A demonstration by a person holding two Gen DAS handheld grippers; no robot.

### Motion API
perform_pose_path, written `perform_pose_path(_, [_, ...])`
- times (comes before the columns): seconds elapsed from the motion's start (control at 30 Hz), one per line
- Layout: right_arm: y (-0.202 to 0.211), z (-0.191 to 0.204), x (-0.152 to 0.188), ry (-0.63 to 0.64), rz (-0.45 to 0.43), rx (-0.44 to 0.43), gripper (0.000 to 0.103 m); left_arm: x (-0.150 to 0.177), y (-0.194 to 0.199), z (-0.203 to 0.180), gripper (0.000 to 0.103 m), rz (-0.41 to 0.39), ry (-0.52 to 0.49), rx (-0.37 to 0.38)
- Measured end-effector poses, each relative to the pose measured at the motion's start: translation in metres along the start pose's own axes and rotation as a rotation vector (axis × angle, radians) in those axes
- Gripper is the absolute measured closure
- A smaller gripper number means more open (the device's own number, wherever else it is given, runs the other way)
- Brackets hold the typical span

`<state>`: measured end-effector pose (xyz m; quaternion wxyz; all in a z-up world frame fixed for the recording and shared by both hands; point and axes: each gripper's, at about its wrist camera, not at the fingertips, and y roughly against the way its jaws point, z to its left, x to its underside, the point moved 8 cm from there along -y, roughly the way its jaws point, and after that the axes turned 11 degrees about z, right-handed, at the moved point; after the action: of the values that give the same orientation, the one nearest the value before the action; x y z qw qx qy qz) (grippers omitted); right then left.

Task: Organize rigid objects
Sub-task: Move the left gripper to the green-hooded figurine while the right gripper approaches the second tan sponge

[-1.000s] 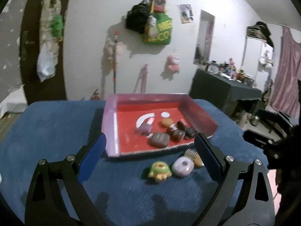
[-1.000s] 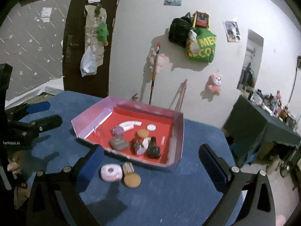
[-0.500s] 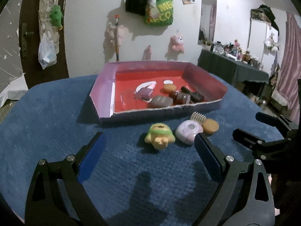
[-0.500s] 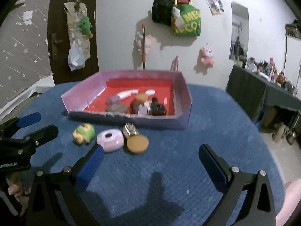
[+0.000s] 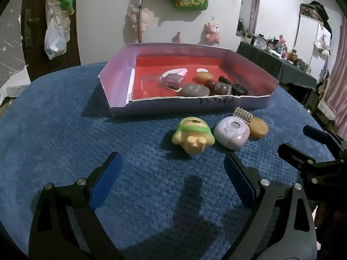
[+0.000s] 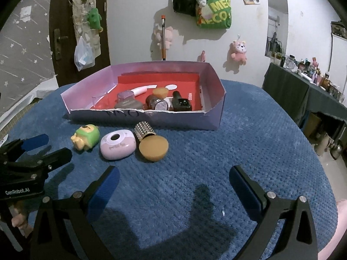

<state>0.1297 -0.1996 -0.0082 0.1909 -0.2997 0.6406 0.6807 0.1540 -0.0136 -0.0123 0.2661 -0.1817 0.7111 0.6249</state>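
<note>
A purple box with a red floor (image 5: 118, 91) (image 6: 213, 117) stands on the blue cloth and holds several small items. In front of it lie a green and yellow toy (image 5: 192, 136) (image 6: 85, 137), a lilac oval case (image 5: 231, 132) (image 6: 118, 144), a studded cylinder (image 5: 243, 114) (image 6: 144, 131) and a tan round lid (image 5: 258, 127) (image 6: 153, 147). My left gripper (image 5: 172, 178) is open and empty, just short of the toy. My right gripper (image 6: 173, 186) is open and empty, a little short of the lid. Each gripper shows at the edge of the other's view.
The blue cloth (image 5: 54, 130) (image 6: 260, 140) covers a round table. A dark table with bottles (image 5: 275, 62) (image 6: 303, 91) stands at the right. Bags and plush toys hang on the far wall (image 6: 213, 10). A dark door (image 6: 63, 32) is at the left.
Both grippers have come down and forward toward the loose objects on the cloth; the box and objects look larger and nearer. Both stay open and empty.
</note>
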Motion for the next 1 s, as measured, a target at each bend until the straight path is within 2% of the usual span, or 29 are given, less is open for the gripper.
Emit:
perform_pose_path(0.4, [-0.007,-0.002,-0.007,0.033,0.018,0.029,0.000,-0.011,-0.011,0.005,0.007,0.057,0.021,0.015])
perform_pose_path(0.7, [-0.019,-0.003,-0.021,0.089,0.053,0.043,0.000,-0.028,-0.017,-0.003,0.007,0.069,-0.045,0.000])
perform_pose_path(1.0, [-0.036,-0.003,-0.025,0.153,0.116,0.032,0.000,-0.041,-0.034,-0.010,0.007,0.120,-0.092,-0.012])
